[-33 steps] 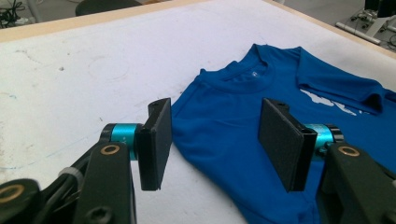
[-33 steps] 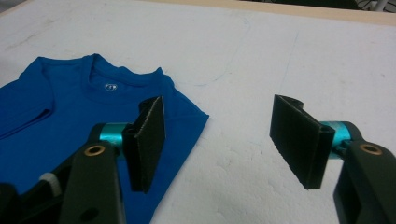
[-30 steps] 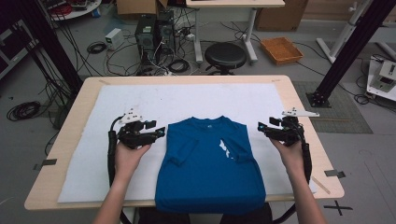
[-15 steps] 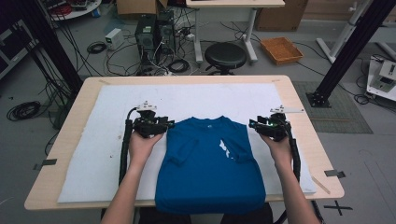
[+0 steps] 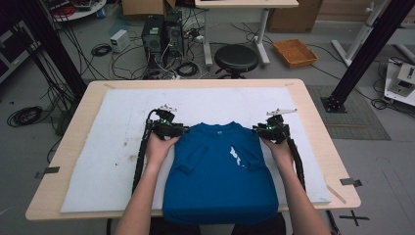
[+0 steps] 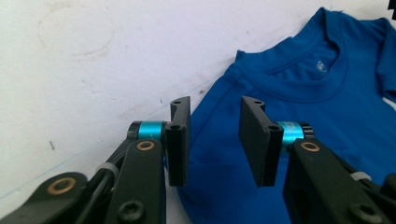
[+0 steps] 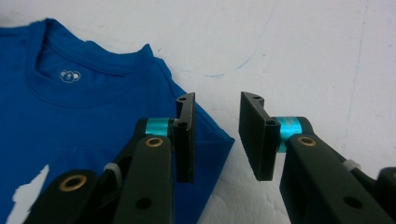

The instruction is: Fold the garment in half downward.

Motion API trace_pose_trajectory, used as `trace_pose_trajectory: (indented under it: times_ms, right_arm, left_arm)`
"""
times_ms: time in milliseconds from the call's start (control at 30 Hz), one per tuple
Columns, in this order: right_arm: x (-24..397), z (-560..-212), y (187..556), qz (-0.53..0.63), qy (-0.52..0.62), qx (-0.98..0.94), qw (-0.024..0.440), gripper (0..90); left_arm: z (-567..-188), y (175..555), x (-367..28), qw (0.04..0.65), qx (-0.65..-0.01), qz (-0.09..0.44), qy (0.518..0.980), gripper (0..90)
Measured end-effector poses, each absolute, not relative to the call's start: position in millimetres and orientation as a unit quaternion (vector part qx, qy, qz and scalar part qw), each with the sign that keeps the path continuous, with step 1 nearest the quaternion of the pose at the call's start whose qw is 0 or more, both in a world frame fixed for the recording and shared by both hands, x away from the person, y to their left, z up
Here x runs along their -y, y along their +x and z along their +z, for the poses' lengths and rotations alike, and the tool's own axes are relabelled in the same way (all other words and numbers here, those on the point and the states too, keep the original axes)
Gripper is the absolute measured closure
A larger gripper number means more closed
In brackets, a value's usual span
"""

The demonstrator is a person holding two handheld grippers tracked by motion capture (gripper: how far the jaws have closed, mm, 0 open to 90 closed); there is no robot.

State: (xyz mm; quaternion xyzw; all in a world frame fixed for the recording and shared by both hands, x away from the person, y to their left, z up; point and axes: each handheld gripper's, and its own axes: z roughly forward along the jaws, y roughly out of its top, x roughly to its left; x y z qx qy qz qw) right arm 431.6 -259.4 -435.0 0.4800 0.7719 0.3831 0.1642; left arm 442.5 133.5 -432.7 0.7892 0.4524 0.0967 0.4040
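Shirt (image 5: 220, 171), blue, short-sleeved, lies flat on white mat (image 5: 112, 147) covering wooden table (image 5: 318, 122), collar away from the person, hem hanging at the near edge. White print on the chest.

Left gripper (image 5: 180, 130) sits at the shirt's left shoulder, held by left hand (image 5: 160, 147). In left gripper view, left gripper (image 6: 215, 140) has jaws parted with a clear gap; they have just been closing. Between the jaws: blue shoulder fabric, lying on the mat below the pads, not pinched. Shirt edge runs just inside the left jaw; bare mat beyond that jaw. Collar (image 6: 308, 70) lies ahead of the jaws and to the right of the right one.

Right gripper (image 5: 258, 130) sits at the shirt's right shoulder, held by right hand (image 5: 280, 149). In right gripper view, right gripper (image 7: 217, 140) also has jaws apart with a gap, and they have just been closing. Shoulder corner of the shirt pokes into the gap from the left jaw's side, below and behind that jaw; the rest of the gap shows bare mat. Pads not pressing cloth. Collar with small white neck label (image 7: 69, 75) is ahead and far left of the left jaw.

Both grippers are well apart, shirt's neck between them.
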Motion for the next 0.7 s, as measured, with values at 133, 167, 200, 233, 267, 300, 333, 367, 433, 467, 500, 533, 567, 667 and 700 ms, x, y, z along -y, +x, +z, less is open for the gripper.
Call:
trace_pose_trajectory:
  times_ms: [133,167,200,233,267,300,333,367,433,467,500,533,567,667,700]
  right_arm:
    - [258,-439,436,0.385,0.479,-0.773,0.161,67.4]
    - [258,-440,438,0.386,0.48,-0.772,0.156,67.1]
    - [257,-440,440,0.384,0.478,-0.775,0.153,66.3]
    - [255,-440,443,0.377,0.475,-0.78,0.153,66.1]
    - [254,-438,445,0.377,0.47,-0.784,0.153,65.6]
    - [253,-436,446,0.382,0.466,-0.784,0.149,65.6]
    - [252,-434,447,0.389,0.464,-0.783,0.144,65.5]
    - [250,-432,449,0.393,0.463,-0.782,0.139,65.6]
    - [247,-431,452,0.39,0.455,-0.789,0.137,65.6]
    - [244,-432,455,0.383,0.456,-0.793,0.129,65.6]
    - [243,-432,456,0.381,0.455,-0.795,0.125,65.6]
    - [241,-432,457,0.383,0.452,-0.796,0.126,65.6]
    - [239,-433,457,0.381,0.453,-0.796,0.127,65.6]
    - [232,-438,458,0.367,0.451,-0.804,0.128,66.5]
    - [230,-440,458,0.361,0.45,-0.806,0.131,67.0]
  left_arm:
    - [-434,443,-134,0.405,-0.451,0.095,0.79,63.8]
    - [-433,443,-134,0.405,-0.448,0.098,0.791,63.8]
    - [-432,443,-133,0.407,-0.447,0.098,0.79,63.5]
    - [-431,444,-134,0.41,-0.446,0.098,0.789,63.5]
    - [-431,444,-134,0.414,-0.446,0.099,0.788,63.4]
    - [-430,444,-135,0.417,-0.445,0.1,0.787,63.4]
    - [-429,445,-137,0.42,-0.445,0.098,0.785,63.3]
    - [-429,445,-138,0.422,-0.446,0.095,0.783,63.3]
    - [-429,445,-138,0.423,-0.448,0.093,0.782,63.3]
    - [-430,445,-138,0.425,-0.447,0.091,0.782,63.3]
    - [-430,445,-138,0.421,-0.445,0.09,0.785,63.3]
    - [-431,446,-137,0.419,-0.445,0.089,0.787,63.3]
    - [-432,446,-136,0.417,-0.443,0.088,0.789,63.2]
    - [-435,447,-131,0.413,-0.434,0.092,0.795,63.3]
    - [-436,447,-130,0.411,-0.434,0.095,0.796,63.4]
